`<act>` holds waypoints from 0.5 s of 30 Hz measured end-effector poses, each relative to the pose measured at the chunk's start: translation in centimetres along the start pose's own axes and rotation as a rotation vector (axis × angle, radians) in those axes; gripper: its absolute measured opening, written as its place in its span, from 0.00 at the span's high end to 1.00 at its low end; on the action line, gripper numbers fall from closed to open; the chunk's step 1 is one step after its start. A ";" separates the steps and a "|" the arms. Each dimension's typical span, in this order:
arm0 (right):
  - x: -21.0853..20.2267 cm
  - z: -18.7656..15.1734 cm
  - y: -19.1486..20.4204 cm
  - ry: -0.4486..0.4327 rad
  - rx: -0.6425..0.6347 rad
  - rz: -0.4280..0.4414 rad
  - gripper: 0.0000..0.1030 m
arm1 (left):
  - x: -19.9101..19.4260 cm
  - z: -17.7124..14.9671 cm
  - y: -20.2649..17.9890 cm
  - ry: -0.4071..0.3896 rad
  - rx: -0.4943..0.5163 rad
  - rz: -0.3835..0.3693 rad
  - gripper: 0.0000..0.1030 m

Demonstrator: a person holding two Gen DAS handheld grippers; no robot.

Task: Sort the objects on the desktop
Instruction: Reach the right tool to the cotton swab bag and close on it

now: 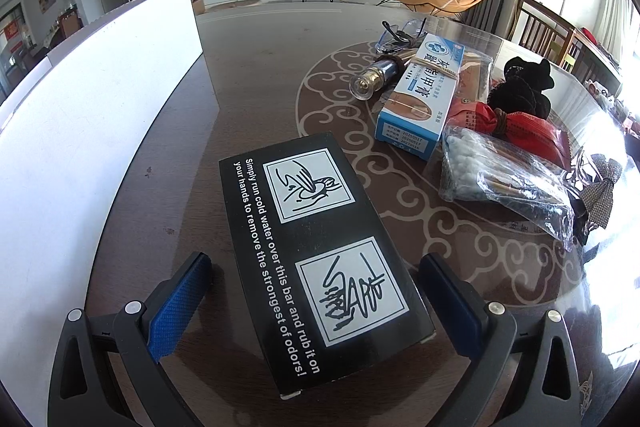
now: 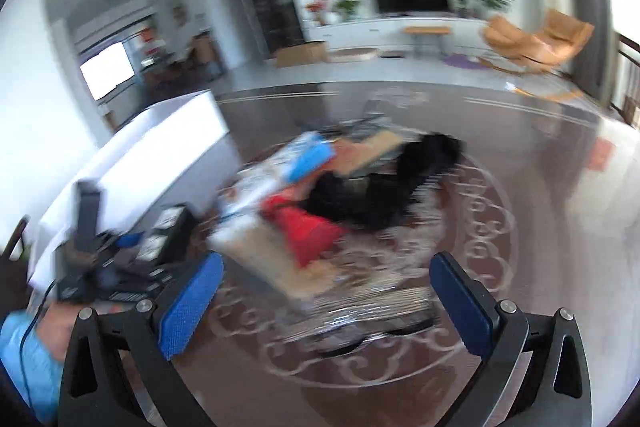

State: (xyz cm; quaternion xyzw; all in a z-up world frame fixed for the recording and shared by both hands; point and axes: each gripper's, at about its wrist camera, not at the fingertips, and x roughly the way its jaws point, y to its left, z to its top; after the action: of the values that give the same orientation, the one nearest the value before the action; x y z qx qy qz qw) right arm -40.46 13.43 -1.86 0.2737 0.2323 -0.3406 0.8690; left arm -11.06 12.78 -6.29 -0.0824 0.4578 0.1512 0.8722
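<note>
A black box (image 1: 320, 255) with white hand-washing pictures lies flat on the dark table between the blue pads of my open left gripper (image 1: 316, 303); the pads stand apart from its sides. Beyond it lie a blue-and-white carton (image 1: 420, 95), a bag of cotton swabs (image 1: 504, 183), a red pouch (image 1: 524, 131), a black furry item (image 1: 520, 91), a small glass bottle (image 1: 372, 79) and glasses (image 1: 400, 33). The right wrist view is motion-blurred. My right gripper (image 2: 324, 299) is open and empty above the pile, where the red pouch (image 2: 308, 227) and the black item (image 2: 392, 183) show.
A white bin (image 1: 80, 115) stands at the left of the table; it also shows in the right wrist view (image 2: 152, 155). A patterned bow clip (image 1: 600, 191) lies at the right. The other hand-held gripper (image 2: 104, 259) shows at the left in the right wrist view.
</note>
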 end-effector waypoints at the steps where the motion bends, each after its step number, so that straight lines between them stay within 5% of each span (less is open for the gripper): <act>1: -0.4 -0.7 1.5 0.016 -0.045 0.093 0.00 | 0.0 0.0 0.0 0.000 0.004 -0.003 0.00; 3: 0.5 -2.2 3.9 0.086 -0.064 0.263 0.00 | 0.0 0.0 0.0 0.000 0.013 -0.007 0.00; 5: 2.1 -4.2 4.9 0.176 -0.044 0.322 0.00 | 0.1 0.0 0.0 -0.001 0.020 -0.011 0.00; 11: 5.0 -3.3 -0.9 0.183 0.042 0.071 0.00 | 0.1 0.0 0.0 -0.002 0.043 -0.027 0.00; 15: 7.4 -1.0 -0.3 0.258 -0.122 0.078 0.00 | 0.2 0.1 0.1 -0.001 0.068 -0.044 0.00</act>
State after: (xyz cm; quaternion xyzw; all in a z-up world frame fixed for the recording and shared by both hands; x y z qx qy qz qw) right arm -36.03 10.39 -7.03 0.2707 0.3517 -0.2538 0.8594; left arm -10.92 12.89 -6.39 -0.0627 0.4601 0.1164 0.8780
